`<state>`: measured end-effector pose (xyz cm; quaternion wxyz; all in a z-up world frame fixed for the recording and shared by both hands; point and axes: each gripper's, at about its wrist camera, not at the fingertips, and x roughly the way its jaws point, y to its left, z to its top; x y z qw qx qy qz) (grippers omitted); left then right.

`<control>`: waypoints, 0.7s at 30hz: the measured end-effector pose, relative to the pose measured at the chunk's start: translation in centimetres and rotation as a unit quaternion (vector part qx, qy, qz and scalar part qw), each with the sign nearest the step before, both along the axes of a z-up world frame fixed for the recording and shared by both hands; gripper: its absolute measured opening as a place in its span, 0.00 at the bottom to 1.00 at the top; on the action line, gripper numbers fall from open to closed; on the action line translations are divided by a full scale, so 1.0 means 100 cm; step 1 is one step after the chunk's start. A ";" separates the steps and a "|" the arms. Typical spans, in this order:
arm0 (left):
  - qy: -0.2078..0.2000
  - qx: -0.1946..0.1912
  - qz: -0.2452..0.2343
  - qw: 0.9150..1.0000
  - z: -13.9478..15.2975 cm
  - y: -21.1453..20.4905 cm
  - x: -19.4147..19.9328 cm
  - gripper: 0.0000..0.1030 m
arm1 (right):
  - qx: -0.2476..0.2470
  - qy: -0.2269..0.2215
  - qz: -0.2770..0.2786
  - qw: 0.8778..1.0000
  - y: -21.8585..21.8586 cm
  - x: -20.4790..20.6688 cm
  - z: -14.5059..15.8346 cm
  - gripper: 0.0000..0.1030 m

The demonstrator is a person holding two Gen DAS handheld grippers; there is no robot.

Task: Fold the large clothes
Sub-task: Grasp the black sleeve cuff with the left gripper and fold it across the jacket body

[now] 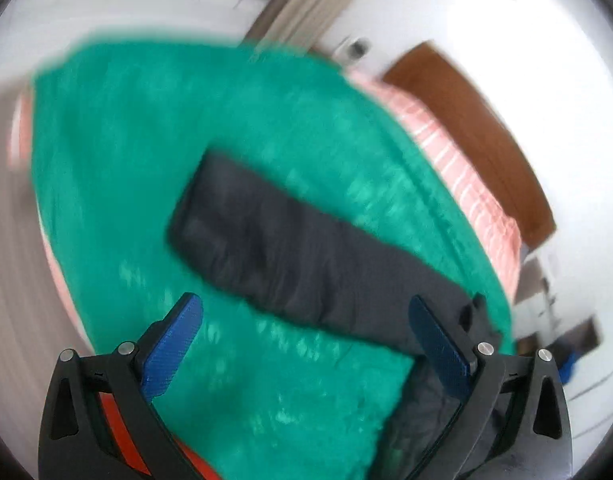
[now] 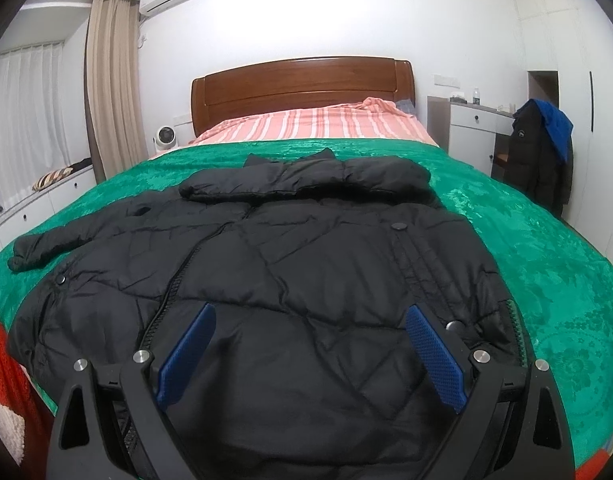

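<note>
- Black puffer jacket (image 2: 306, 264): we have it spread front-up on the green bedspread (image 2: 546, 260), hem towards us and collar towards the wooden headboard (image 2: 302, 80), likely so the panels lie flat before folding.
- One sleeve (image 2: 54, 242) reaches out to our left; the other sleeve (image 2: 306, 182) lies folded across the chest just below the collar, so we judge the first fold made.
- Our right gripper (image 2: 310, 344) hovers over the hem with its blue fingers spread wide and nothing held.
- Our left gripper (image 1: 306, 340), equally wide and empty, looks through motion blur at a dark sleeve (image 1: 306, 248) on the green cover, which we judge the next thing to fold in.
- We can read no brand: a pale mark on the dark coat (image 2: 538, 160) hanging beside the white desk (image 2: 474, 128) is too small.
</note>
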<state>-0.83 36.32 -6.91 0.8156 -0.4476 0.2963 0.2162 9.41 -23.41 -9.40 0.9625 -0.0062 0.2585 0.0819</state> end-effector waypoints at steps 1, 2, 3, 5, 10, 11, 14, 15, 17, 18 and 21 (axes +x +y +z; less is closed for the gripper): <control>0.018 -0.031 -0.001 0.999 -0.021 0.004 0.005 1.00 | -0.002 0.000 0.002 1.000 0.002 0.000 0.000 0.93; 0.030 -0.039 -0.001 0.999 -0.032 0.004 0.010 1.00 | -0.005 0.001 0.004 1.000 0.003 0.000 -0.001 0.93; 0.045 -0.039 0.000 0.998 -0.046 0.006 0.018 1.00 | -0.007 0.003 0.006 1.000 0.005 -0.001 -0.002 0.93; 0.055 -0.035 0.011 0.998 -0.060 0.012 0.032 1.00 | -0.014 0.006 0.010 1.000 0.008 -0.001 -0.003 0.93; 0.028 -0.016 0.100 0.994 -0.071 0.039 0.049 0.94 | -0.022 -0.003 0.012 1.000 0.010 -0.006 0.000 0.93; 0.027 0.005 0.102 0.994 -0.067 0.042 0.053 0.62 | -0.022 -0.005 0.010 1.000 0.009 -0.006 0.001 0.93; 0.061 0.056 0.072 0.994 -0.051 0.042 0.071 0.13 | -0.014 -0.001 0.007 1.000 0.006 -0.004 0.000 0.93; 0.064 0.080 0.064 0.993 -0.038 0.038 0.074 0.12 | -0.011 0.002 0.006 1.000 0.005 -0.003 -0.001 0.93; 0.061 0.146 0.035 0.987 0.000 0.019 0.084 0.11 | -0.002 0.007 0.006 1.000 0.002 0.000 -0.002 0.93; 0.053 0.174 0.019 0.983 0.021 0.009 0.094 0.11 | 0.002 0.009 0.006 1.000 0.001 0.001 -0.003 0.93; 0.005 0.254 -0.057 0.966 0.102 -0.047 0.135 0.11 | 0.014 0.014 0.010 1.000 0.000 0.006 -0.004 0.93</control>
